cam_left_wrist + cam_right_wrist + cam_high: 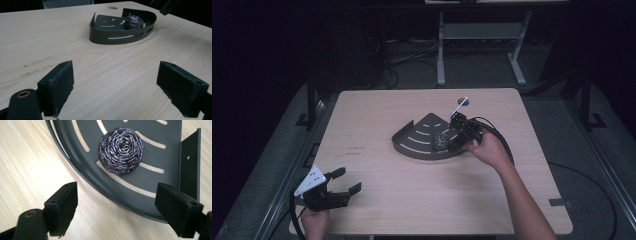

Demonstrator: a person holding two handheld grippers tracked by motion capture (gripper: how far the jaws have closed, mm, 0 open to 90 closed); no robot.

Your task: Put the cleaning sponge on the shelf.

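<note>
Right now: steel wool scourer [120, 150] sitting inside dark slotted corner tray [412, 145], on the tray floor toward its curved front wall, roughly mid-table, nearer the right edge than the left. Right gripper [116, 213] poised over that curved rim, jaws spread wide, nothing between the pads, not touching scourer or tray. Seen along its jaws: scourer straight ahead and a little beyond the rim, centred between the two pads, just apart from them. No long axis to speak of, a round coil, so any jaw angle would likely do; tray's upright back wall [190, 165] close beside the right-hand pad, possible snag if pushed forward without a small shift away from it.

Left gripper [332, 192] parked at near-left corner of table [377, 200], jaws released and empty, resting low, well apart from the tray; from its own camera, tray and scourer [134, 22] far ahead and to the right.

Right hand clearly nearer. Judged next move: short advance forward and down over the rim, then close on scourer.
</note>
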